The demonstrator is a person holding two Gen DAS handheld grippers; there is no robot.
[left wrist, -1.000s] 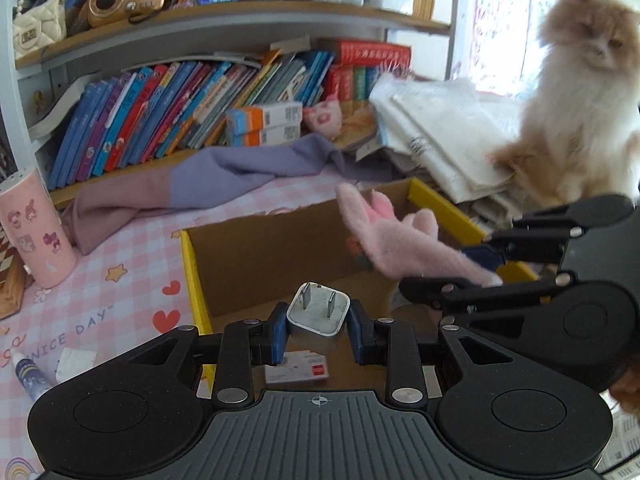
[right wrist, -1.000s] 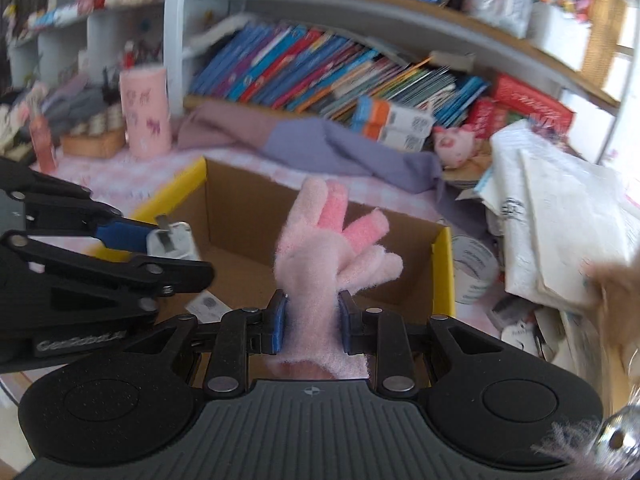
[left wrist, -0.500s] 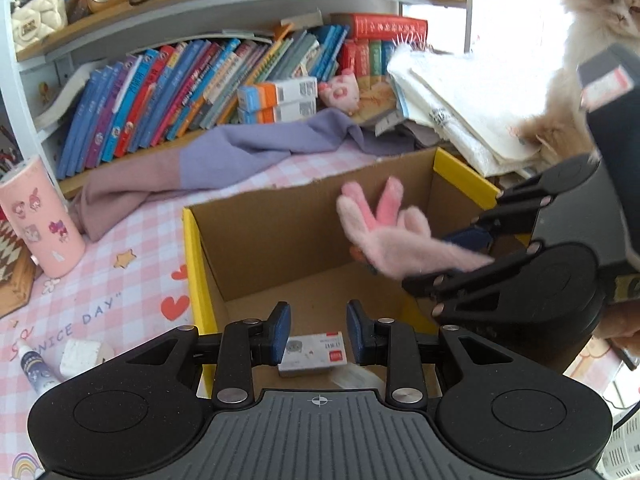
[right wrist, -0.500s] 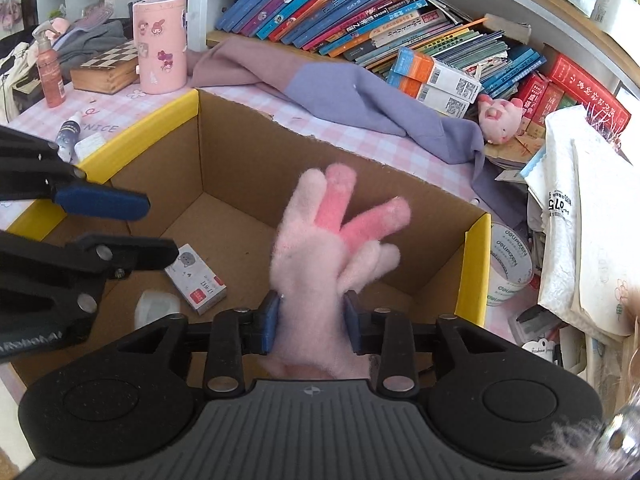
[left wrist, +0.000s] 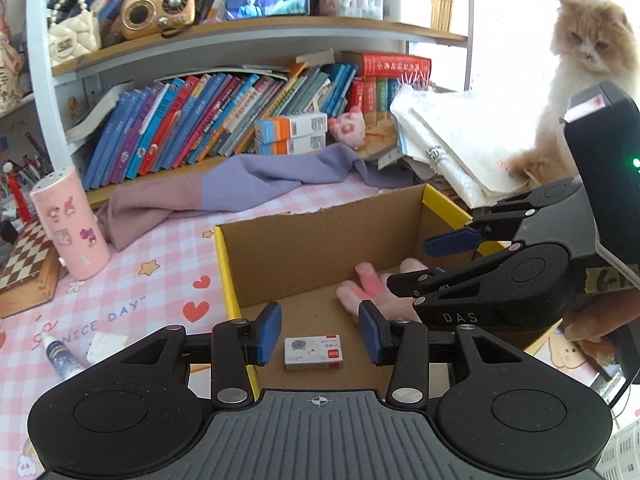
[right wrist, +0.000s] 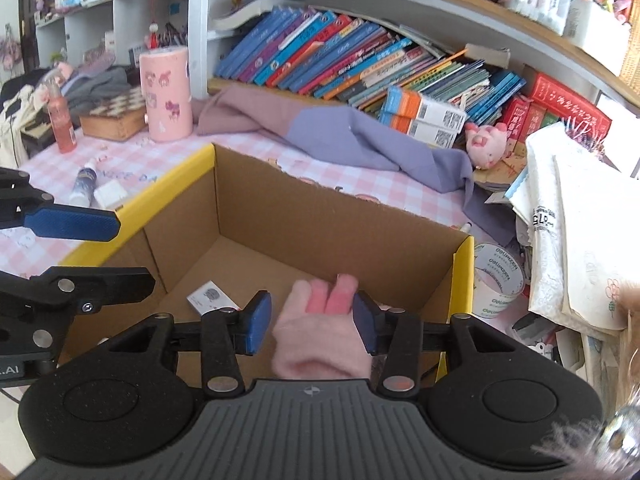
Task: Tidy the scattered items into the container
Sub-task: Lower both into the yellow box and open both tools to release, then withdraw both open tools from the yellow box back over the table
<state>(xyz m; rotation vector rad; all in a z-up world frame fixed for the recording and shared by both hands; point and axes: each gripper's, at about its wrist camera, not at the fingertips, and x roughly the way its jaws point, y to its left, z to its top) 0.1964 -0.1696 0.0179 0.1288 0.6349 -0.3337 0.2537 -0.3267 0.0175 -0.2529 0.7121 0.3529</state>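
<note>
An open cardboard box (left wrist: 224,264) with a yellow rim (right wrist: 180,176) sits on the pink checked cloth. My left gripper (left wrist: 319,334) hangs over its near left corner, jaws opening, nothing between them. A small white and grey packet (left wrist: 313,353) lies on the box floor below it, also visible as a packet (right wrist: 210,298) in the right wrist view. My right gripper (right wrist: 311,322) is opening over the box. The pink fluffy glove (right wrist: 320,332) sags, blurred, between its pads, no longer pinched, and its fingers (left wrist: 372,288) rest low in the box. The right gripper (left wrist: 420,260) and left gripper (right wrist: 134,250) face each other.
An orange and white cat (left wrist: 580,80) sits on stacked papers (left wrist: 460,140) right of the box. A purple cloth (left wrist: 240,184) lies behind the box. On the left stand a pink tumbler (left wrist: 68,224), a small bottle (left wrist: 60,356) and a chessboard box (left wrist: 24,268). A tape roll (right wrist: 500,280) is at the box's right.
The left gripper let go of the white charger plug, then opened wider and drew back. The right gripper's jaws spread and the pink glove dropped from upright down into the box.
</note>
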